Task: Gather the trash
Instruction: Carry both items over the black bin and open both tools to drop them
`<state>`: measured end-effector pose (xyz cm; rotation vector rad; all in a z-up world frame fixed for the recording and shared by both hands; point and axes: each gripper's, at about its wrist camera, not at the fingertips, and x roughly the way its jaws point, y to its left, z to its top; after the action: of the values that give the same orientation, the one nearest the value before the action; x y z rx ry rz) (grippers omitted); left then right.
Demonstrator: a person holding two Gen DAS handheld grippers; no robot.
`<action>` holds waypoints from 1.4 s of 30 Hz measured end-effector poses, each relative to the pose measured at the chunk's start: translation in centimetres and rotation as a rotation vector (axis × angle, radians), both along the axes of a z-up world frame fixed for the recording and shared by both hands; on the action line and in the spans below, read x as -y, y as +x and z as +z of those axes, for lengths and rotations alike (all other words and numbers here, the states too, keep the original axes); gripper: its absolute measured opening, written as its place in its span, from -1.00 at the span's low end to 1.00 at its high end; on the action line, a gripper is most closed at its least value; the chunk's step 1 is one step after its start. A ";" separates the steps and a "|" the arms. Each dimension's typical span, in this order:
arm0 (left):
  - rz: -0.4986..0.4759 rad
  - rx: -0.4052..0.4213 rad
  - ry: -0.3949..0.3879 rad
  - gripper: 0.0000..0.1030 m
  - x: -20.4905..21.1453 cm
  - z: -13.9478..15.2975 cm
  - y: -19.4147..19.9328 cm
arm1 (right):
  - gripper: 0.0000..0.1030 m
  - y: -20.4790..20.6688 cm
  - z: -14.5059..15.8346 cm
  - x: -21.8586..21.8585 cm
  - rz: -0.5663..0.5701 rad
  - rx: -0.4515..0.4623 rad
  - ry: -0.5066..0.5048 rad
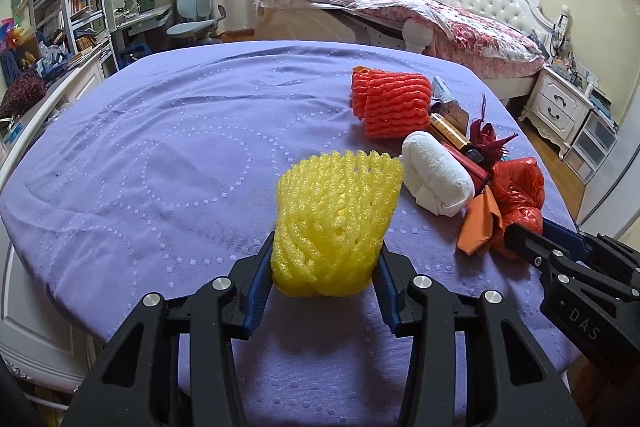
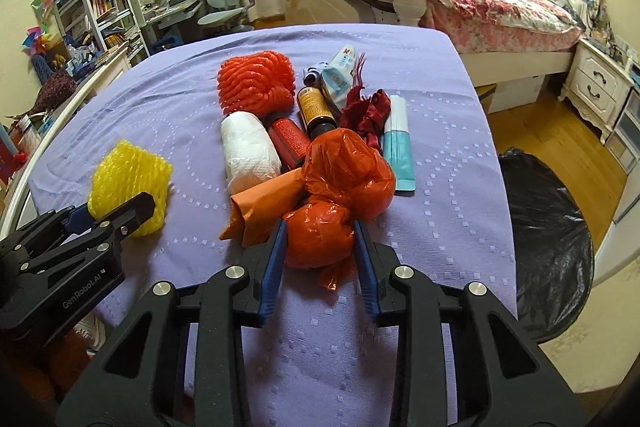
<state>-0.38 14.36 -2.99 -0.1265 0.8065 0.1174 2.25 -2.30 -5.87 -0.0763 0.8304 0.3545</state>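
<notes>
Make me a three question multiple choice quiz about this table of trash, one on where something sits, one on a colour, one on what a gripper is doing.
1. Where is the black trash bag?
A. on the table
B. on the floor off the table's right side
C. on the bed

2. What colour is the foam net in the left hand-held gripper?
A. yellow
B. green
C. white

3. What is the right hand-held gripper doing?
A. hanging open over bare cloth
B. closed on the red plastic bag
C. gripping the white roll

Answers:
1 B, the right wrist view shows it beside the purple table, on the floor.
2 A, yellow mesh sits between its fingers.
3 B, both blue pads press the bag's lower knot.
</notes>
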 end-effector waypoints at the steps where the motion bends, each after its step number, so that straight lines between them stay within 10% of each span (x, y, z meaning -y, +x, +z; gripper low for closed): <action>1: 0.000 0.001 -0.001 -0.12 0.0 0.0 0.0 | -0.40 -0.2 0.1 0.0 0.001 0.006 0.001; 42: -0.362 0.047 0.012 -0.12 20.7 1.8 6.4 | -0.40 1.8 0.6 19.8 -0.336 0.060 0.022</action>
<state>6.01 -6.38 -1.23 0.0294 0.7703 -0.2213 4.01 -22.11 -5.25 0.0727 0.7637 0.0442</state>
